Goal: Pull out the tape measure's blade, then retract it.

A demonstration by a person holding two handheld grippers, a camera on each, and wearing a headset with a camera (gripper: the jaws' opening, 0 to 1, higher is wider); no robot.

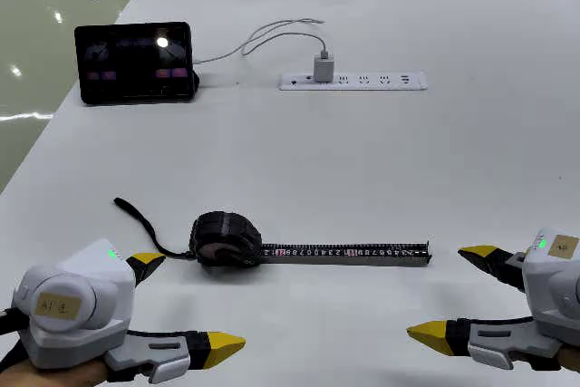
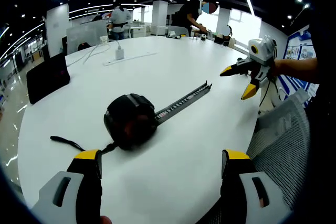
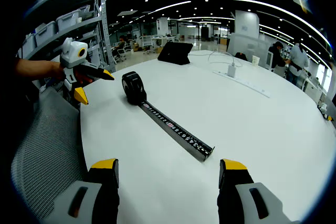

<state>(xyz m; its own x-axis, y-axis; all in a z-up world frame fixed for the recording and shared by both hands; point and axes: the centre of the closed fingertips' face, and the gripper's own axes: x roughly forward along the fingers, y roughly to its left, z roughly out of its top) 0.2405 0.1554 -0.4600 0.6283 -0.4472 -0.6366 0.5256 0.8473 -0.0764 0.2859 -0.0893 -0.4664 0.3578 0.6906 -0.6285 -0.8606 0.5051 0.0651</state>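
Head view: I see the tape measure [image 1: 225,238] on the desk [image 1: 362,160], its blade [image 1: 349,252] drawn out. The left gripper [image 1: 201,301] and right gripper [image 1: 435,291] gape wide, holding nothing. Left gripper view: the case lies ahead of my jaws, apart. Right gripper view: the blade's tip lies just ahead of them.

The white table [image 1: 381,160] bears a black tape measure [image 1: 225,239] at 7 o'clock, its blade [image 1: 349,253] lying flat and pointing to 3 o'clock. A tablet [image 1: 136,62] stands at 10 o'clock, and a power strip [image 1: 362,82] holding a charger [image 1: 323,67] lies near 12.
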